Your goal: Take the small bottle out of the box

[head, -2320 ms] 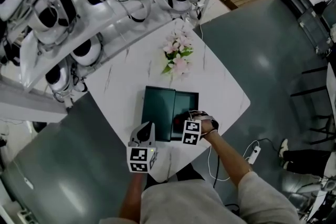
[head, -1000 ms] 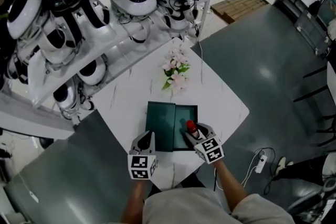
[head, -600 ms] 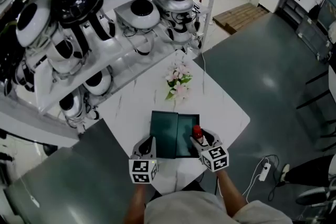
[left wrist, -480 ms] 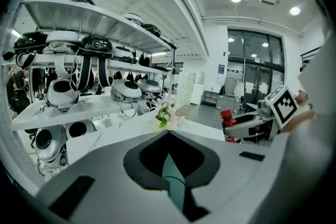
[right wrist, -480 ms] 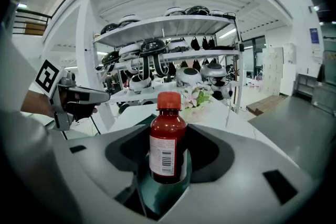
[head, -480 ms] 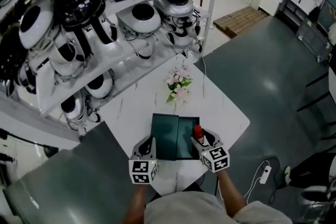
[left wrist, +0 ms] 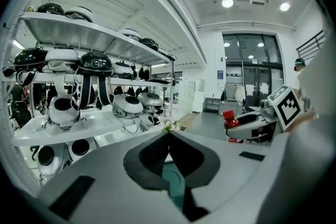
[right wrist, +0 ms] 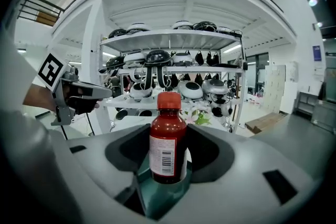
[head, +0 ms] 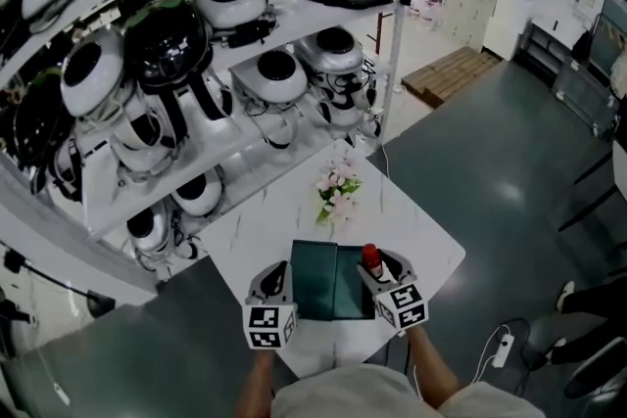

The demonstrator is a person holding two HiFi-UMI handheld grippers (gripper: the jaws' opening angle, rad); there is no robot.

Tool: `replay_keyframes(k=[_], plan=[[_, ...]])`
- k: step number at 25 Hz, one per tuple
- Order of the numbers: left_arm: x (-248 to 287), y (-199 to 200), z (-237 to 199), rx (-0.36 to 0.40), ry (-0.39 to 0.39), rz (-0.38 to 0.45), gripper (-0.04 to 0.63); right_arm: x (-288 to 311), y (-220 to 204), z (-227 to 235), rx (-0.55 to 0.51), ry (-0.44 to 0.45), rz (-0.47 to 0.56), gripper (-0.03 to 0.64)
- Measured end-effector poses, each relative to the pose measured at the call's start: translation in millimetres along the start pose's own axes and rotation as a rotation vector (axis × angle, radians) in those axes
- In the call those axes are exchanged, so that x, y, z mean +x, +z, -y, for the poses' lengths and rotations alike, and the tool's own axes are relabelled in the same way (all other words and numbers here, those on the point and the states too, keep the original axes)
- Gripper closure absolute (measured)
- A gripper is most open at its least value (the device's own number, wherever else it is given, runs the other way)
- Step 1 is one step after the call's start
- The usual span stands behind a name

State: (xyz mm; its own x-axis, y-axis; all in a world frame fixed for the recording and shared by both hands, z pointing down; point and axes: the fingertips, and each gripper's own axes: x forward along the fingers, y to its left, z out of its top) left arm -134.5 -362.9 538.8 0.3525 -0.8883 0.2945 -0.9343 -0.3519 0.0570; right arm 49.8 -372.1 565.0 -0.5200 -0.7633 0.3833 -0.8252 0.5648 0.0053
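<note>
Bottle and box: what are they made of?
Bottle: probably plastic, maybe glass; shiny, see-through dark red, with a matte red cap and a paper-looking label with a barcode. Box: smooth dark green, slightly glossy; card or plastic, I can't tell which.

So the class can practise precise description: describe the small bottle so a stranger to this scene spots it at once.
Find the white table by the shelves, then the dark green box at its near edge. Over the box's right side, the right gripper holds the small bottle upright between its jaws. It is the only red thing there: red cap, dark red body, white barcode label.
</note>
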Motion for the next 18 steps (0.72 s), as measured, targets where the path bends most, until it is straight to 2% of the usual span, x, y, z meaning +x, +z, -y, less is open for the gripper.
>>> replay_keyframes(k=[9,18], plan=[[-5,38,5,0.032,-0.009,0.074,0.576,-16,44,5,-0.031,-0.034,0.088,0.383],[-9,65,4,0.054,-0.017,0.127,0.577,-33,71,10,-0.040,-0.077,0.143,0.383]])
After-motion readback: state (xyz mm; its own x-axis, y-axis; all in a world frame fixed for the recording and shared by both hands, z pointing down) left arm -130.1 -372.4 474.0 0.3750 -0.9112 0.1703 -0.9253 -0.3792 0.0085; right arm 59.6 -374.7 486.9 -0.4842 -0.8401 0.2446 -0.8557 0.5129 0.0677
